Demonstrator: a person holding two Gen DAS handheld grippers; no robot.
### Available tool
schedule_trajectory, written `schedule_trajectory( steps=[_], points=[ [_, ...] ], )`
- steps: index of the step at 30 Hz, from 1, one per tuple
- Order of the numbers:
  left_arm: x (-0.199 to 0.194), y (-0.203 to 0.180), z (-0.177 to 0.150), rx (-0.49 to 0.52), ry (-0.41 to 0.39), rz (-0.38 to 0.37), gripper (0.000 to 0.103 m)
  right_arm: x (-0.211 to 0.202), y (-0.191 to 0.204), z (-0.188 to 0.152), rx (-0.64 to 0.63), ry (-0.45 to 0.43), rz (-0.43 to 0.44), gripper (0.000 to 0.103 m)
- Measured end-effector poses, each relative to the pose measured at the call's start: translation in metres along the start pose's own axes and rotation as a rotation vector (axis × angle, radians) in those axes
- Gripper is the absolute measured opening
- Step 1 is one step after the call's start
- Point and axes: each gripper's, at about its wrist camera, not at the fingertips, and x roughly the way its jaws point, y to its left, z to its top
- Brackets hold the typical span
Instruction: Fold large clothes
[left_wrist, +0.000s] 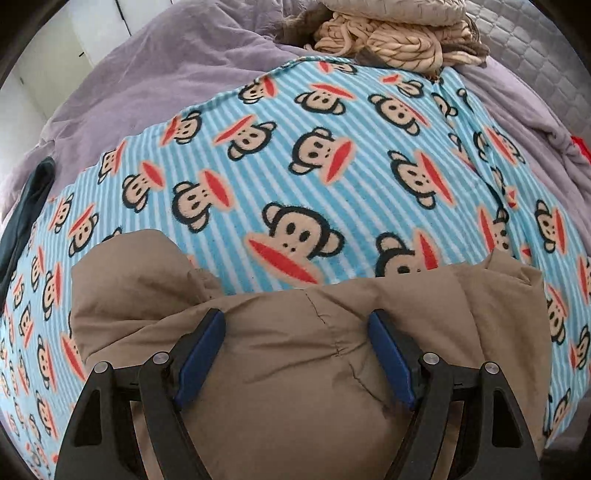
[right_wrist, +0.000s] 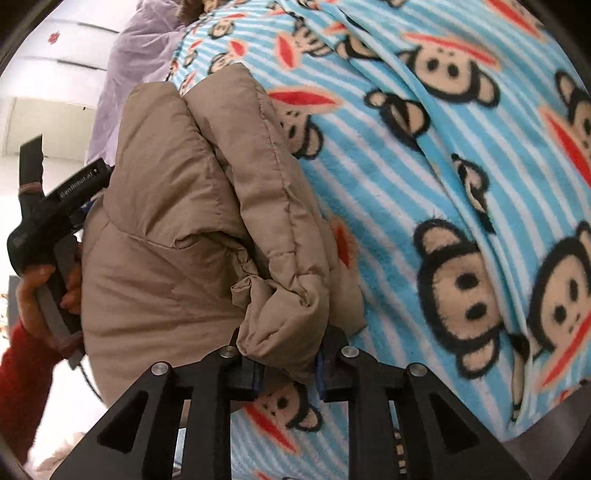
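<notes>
That tan puffer jacket (left_wrist: 280, 354) looked light, squishy, slippery. Left gripper (left_wrist: 297, 350) fingers were apart over it; right gripper (right_wrist: 286, 373) fingers were clamped on a puffy fold, best grabbed at seams.

Padded jacket (left_wrist: 280, 354) lies bunched on patterned blanket (left_wrist: 332, 177), at blanket's near edge in left wrist view. Blanket spreads over a quilt (left_wrist: 155, 74), which shows beyond it at far side & to both sides. Pile of knitwear (left_wrist: 391, 33) sits behind blanket, on quilt. Dark garment (left_wrist: 29, 206) lies at blanket's left edge. Left gripper (left_wrist: 297, 354) is above jacket, fingers apart either side of its padding. In right wrist view, right gripper (right_wrist: 286, 373) is at jacket's near end, a fold between its fingers; left-hand tool at jacket's far-left side.
</notes>
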Motion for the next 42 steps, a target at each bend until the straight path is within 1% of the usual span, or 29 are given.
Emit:
schedule_trajectory(
  steps=[1,3,6,8,9,11,13,14,16,18,19,21,23,28,30,31,32,35,36,37,38,39,40,42],
  points=[
    [-0.001,0.003,-0.001,-0.004,-0.001,-0.006,0.079,-0.004,-0.001,0.002,0.013,0.016,0.007,0.023],
    [-0.001,0.008,-0.003,-0.014,-0.001,-0.016,0.079,-0.017,0.000,0.005,0.008,0.011,-0.015,0.028],
    [-0.001,0.014,-0.005,-0.022,0.000,-0.025,0.079,-0.049,0.011,0.002,-0.054,-0.067,-0.100,0.028],
    [-0.001,0.014,-0.006,-0.014,0.000,-0.023,0.080,-0.073,0.025,0.004,-0.124,-0.144,-0.144,0.028],
    [-0.001,0.014,-0.006,-0.011,-0.001,-0.019,0.080,-0.085,0.036,0.005,-0.170,-0.186,-0.146,0.028],
    [-0.002,0.013,-0.006,-0.009,0.001,-0.011,0.080,-0.095,0.056,0.010,-0.241,-0.216,-0.117,0.028],
    [-0.006,0.013,-0.006,-0.012,0.006,0.001,0.080,-0.089,0.076,0.016,-0.307,-0.190,-0.086,0.028],
    [-0.009,0.013,-0.006,-0.018,0.009,0.009,0.080,-0.079,0.085,0.019,-0.345,-0.162,-0.086,0.028],
    [-0.024,0.018,-0.008,-0.037,0.013,0.015,0.080,-0.058,0.093,0.020,-0.384,-0.091,-0.124,0.028],
    [-0.040,0.024,-0.014,-0.054,0.013,0.008,0.080,-0.029,0.086,0.018,-0.383,-0.001,-0.170,0.028],
    [-0.050,0.029,-0.020,-0.065,0.014,0.003,0.080,-0.020,0.079,0.014,-0.375,0.027,-0.185,0.028],
    [-0.067,0.036,-0.033,-0.083,0.017,-0.001,0.080,-0.013,0.064,0.004,-0.348,0.058,-0.177,0.028],
    [-0.084,0.043,-0.051,-0.112,0.032,-0.005,0.080,-0.012,0.060,0.004,-0.330,0.067,-0.164,0.028],
    [-0.107,0.051,-0.096,-0.205,0.077,-0.004,0.080,-0.007,0.062,0.013,-0.351,0.094,-0.171,0.028],
    [-0.112,0.051,-0.112,-0.240,0.096,-0.007,0.080,-0.008,0.060,0.012,-0.364,0.109,-0.177,0.029],
    [-0.114,0.051,-0.121,-0.262,0.105,-0.015,0.080,-0.001,0.068,0.022,-0.369,0.115,-0.181,0.029],
    [-0.115,0.052,-0.128,-0.282,0.112,-0.025,0.080,-0.002,0.068,0.023,-0.374,0.122,-0.184,0.029],
    [-0.116,0.051,-0.144,-0.316,0.135,-0.036,0.080,-0.002,0.073,0.025,-0.393,0.134,-0.189,0.030],
    [-0.116,0.052,-0.148,-0.327,0.147,-0.043,0.080,-0.002,0.075,0.026,-0.397,0.136,-0.192,0.032],
    [-0.116,0.052,-0.151,-0.337,0.153,-0.055,0.081,-0.004,0.076,0.023,-0.400,0.135,-0.193,0.034],
    [-0.116,0.053,-0.152,-0.342,0.154,-0.060,0.085,-0.005,0.077,0.024,-0.402,0.135,-0.194,0.035],
    [-0.116,0.053,-0.153,-0.345,0.151,-0.060,0.098,-0.006,0.079,0.025,-0.403,0.134,-0.193,0.037],
    [-0.117,0.054,-0.154,-0.347,0.144,-0.053,0.103,-0.008,0.080,0.026,-0.404,0.133,-0.193,0.038],
    [-0.116,0.054,-0.153,-0.343,0.137,-0.044,0.103,-0.009,0.082,0.029,-0.405,0.135,-0.195,0.040]
  ],
)
